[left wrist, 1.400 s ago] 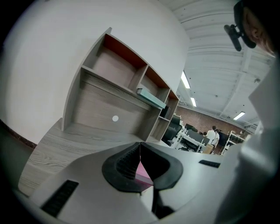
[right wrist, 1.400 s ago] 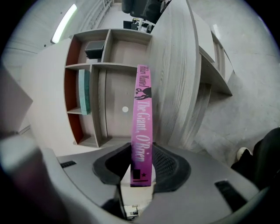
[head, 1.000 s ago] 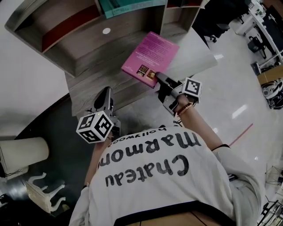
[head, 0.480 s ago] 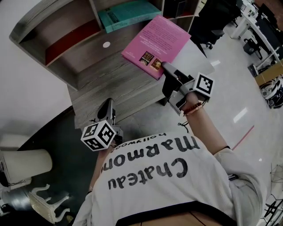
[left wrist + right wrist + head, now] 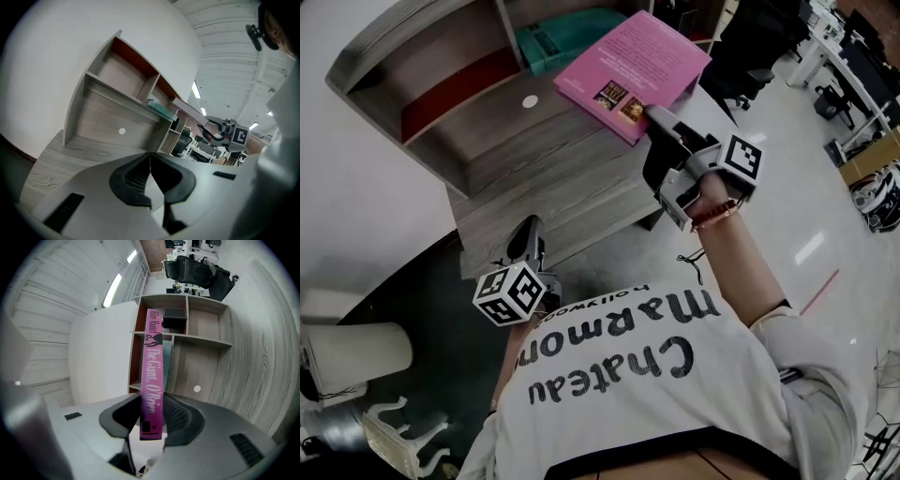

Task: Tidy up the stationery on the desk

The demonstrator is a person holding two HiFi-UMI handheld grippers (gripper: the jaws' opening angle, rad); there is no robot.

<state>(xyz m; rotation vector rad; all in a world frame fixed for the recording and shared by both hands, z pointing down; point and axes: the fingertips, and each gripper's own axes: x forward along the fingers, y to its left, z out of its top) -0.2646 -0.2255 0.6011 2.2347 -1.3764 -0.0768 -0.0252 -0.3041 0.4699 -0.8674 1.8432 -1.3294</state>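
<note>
Fingers: right gripper (image 5: 152, 414) clamped on pink book (image 5: 633, 66) by its lower edge — left gripper (image 5: 150, 161) pressed together, empty | book: held aloft at 1 o'clock over tabletop (image 5: 553, 183), before shelf unit (image 5: 394, 42) holding teal book (image 5: 562, 37)

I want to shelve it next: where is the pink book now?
Head view, upper right: the pink book is held by its near edge in the right gripper, above the wooden desk, right of the teal book.

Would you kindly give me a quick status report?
Right hand-held gripper shut on pink book. Left hand-held gripper shut, empty. Teal book in shelf unit.
</note>
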